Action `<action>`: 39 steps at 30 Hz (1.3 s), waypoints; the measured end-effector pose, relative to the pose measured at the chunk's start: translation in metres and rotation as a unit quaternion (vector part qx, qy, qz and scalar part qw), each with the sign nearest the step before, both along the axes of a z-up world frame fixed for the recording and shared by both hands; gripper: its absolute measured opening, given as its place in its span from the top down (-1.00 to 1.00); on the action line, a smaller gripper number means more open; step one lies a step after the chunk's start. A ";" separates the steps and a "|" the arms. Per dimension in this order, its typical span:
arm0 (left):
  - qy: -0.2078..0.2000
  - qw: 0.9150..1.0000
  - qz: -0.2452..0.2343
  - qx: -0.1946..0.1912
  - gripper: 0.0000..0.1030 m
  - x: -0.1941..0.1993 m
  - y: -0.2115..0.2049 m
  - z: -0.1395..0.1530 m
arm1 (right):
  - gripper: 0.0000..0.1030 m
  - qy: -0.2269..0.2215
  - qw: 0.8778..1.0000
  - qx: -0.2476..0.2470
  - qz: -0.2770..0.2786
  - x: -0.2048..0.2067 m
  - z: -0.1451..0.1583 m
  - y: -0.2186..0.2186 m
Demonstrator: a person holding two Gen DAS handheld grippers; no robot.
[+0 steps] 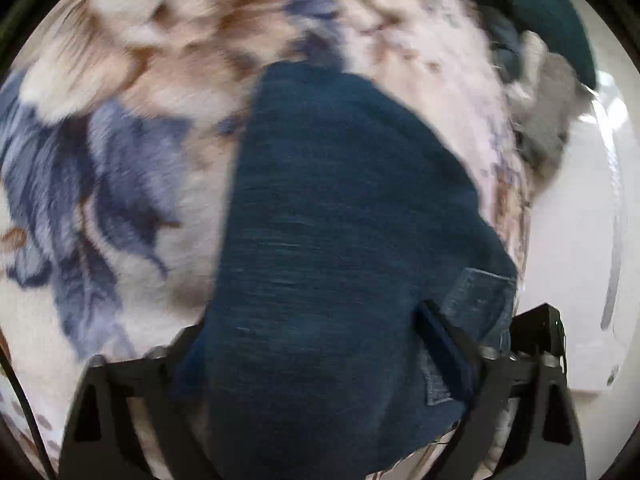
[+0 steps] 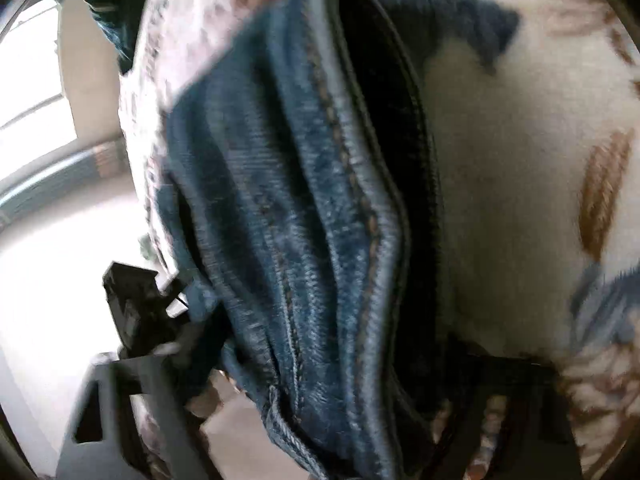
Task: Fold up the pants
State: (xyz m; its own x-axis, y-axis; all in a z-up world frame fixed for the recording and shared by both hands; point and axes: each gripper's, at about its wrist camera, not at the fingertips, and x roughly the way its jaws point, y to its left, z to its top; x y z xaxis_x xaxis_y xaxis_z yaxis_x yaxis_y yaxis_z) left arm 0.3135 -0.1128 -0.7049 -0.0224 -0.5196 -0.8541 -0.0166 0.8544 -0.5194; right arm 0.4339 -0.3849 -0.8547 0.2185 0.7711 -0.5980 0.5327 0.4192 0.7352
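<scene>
The pants are dark blue denim jeans. In the left wrist view the jeans (image 1: pixel 340 220) hang from my left gripper (image 1: pixel 320 364), which is shut on the cloth; a paler hem or tab sticks out by its right finger (image 1: pixel 452 340). In the right wrist view the jeans (image 2: pixel 304 240) show stitched seams and a dark fold, bunched between the fingers of my right gripper (image 2: pixel 320 392), which is shut on them. Both views are blurred by motion. The cloth hides most of both gripper tips.
A fluffy blanket (image 1: pixel 120 160) with blue and brown leaf prints lies under the jeans and also shows in the right wrist view (image 2: pixel 520 200). A grey and dark green pile of clothes (image 1: pixel 552 80) sits at the far right. White floor (image 2: pixel 48 280) lies beyond the blanket edge.
</scene>
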 end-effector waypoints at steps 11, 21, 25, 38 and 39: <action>-0.037 0.998 -0.006 -0.057 0.54 -0.007 0.037 0.055 | 0.23 -0.029 0.997 -0.044 -0.059 0.005 0.056 0.028; -0.101 0.993 0.002 -0.068 0.54 0.079 0.108 0.118 | 0.24 -0.097 0.993 -0.040 -0.058 0.097 0.143 0.084; -0.130 0.989 0.022 -0.060 0.54 0.133 0.141 0.132 | 0.24 -0.137 0.989 -0.039 -0.033 0.116 0.176 0.114; -0.139 0.986 0.080 -0.036 0.54 0.328 0.219 0.061 | 0.25 -0.166 0.984 -0.037 0.054 0.194 0.137 0.125; -0.124 0.988 0.083 -0.030 0.52 0.334 0.225 0.045 | 0.24 -0.156 0.984 -0.049 0.064 0.207 0.124 0.128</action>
